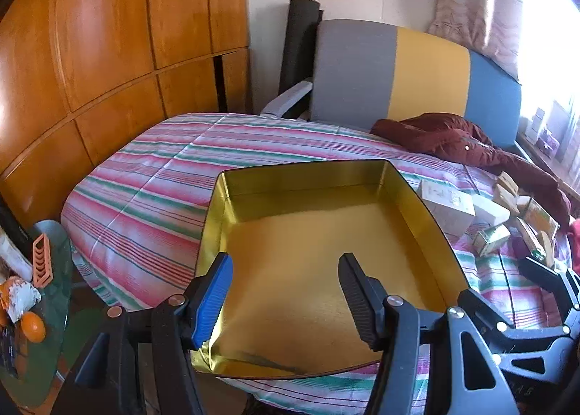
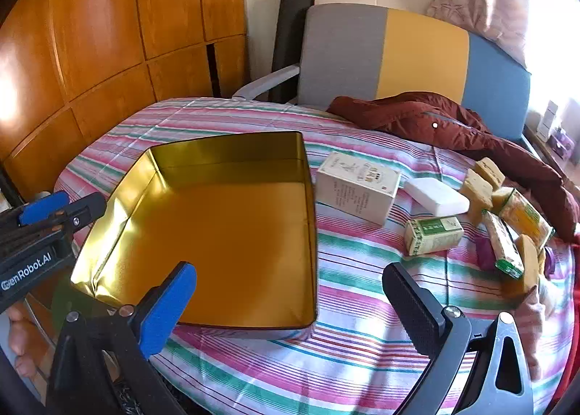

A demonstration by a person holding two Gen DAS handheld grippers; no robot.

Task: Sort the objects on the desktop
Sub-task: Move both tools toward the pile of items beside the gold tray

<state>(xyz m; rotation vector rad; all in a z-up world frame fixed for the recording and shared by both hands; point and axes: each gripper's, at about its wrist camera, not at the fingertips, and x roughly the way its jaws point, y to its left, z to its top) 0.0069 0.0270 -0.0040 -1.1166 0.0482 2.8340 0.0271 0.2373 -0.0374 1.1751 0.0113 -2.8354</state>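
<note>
Striped bedding (image 2: pixel 362 335) in pink, green and white covers the bed I am working over, with orange wooden cupboards (image 1: pixel 108 52) to the left behind it and a grey, yellow and blue headboard (image 2: pixel 398 56) at the back.

From my left tongs (image 1: pixel 286 301) I see the fingers about half apart, the blue pad (image 1: pixel 212 301) on one side and the black one (image 1: pixel 359 301) on the other. They hang over the near end of a gold tin tray (image 1: pixel 417 197) with bare air between them; I cannot tell whether the blue pad touches the tray's near left wall, and nothing is gripped. The tray has nothing in it.

My right tongs (image 2: pixel 290 306) stand spread to their widest and hold nothing. The blue finger (image 2: pixel 166 306) is over the tray's (image 2: pixel 311 233) near edge, the black one (image 2: pixel 413 306) over bare bedding to its right.

Ahead and to the right of those tongs lie a cream carton (image 2: pixel 357 186), a white bar (image 2: pixel 435 195), a small green-printed box (image 2: pixel 433 235) and a heap of yellow packets and blocks (image 2: pixel 507 219). A dark red jacket (image 2: pixel 453 125) sprawls behind them.
</note>
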